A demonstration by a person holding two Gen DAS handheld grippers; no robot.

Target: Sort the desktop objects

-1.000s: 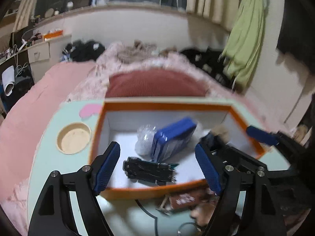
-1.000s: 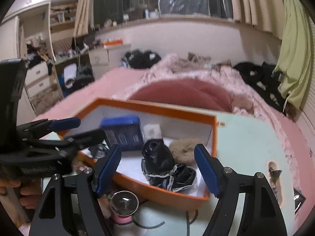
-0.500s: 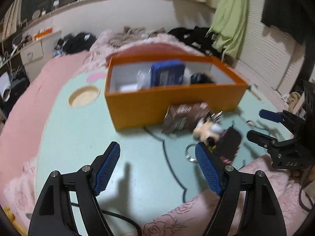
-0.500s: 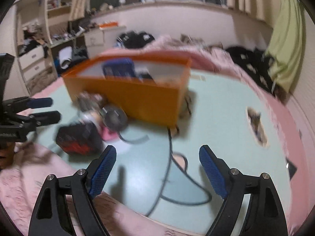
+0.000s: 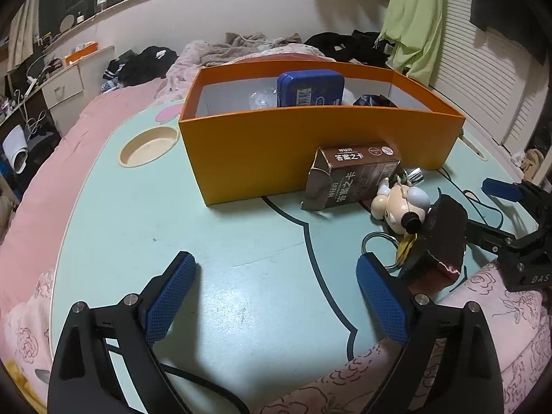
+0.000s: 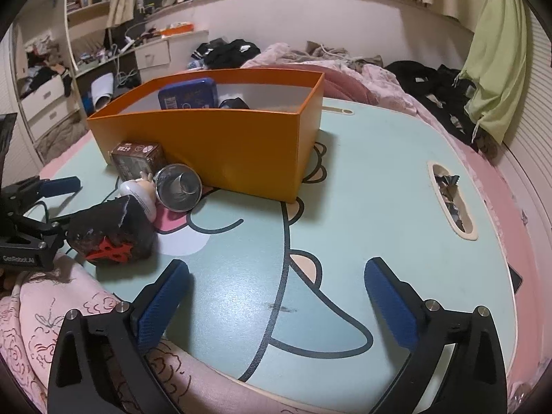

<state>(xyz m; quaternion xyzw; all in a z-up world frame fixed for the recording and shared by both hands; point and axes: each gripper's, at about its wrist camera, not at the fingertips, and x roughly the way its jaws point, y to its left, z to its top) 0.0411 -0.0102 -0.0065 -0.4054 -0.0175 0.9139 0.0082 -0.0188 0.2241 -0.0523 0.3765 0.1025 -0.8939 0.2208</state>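
Smooth mint tabletop [image 5: 241, 276], cartoon outline printed. Orange cardboard box [image 5: 310, 145] set at far side; blue tin [image 5: 310, 88] seen upright inside. Brown carton [image 5: 352, 179], glossy figurine [image 5: 400, 203], dark crumpled pouch [image 6: 110, 234], metal cup [image 6: 177, 186] clustered against box front. Left gripper [image 5: 276, 296], right gripper [image 6: 276, 300]: jaws opening, nothing held between.

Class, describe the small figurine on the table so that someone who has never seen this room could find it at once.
Start at the orange box on the mint-green table. In front of its near wall lies a brown carton with white print; the figurine lies on its side right beside it. It alone is cream and rounded, unlike the dark pouch and shiny metal ring around it.
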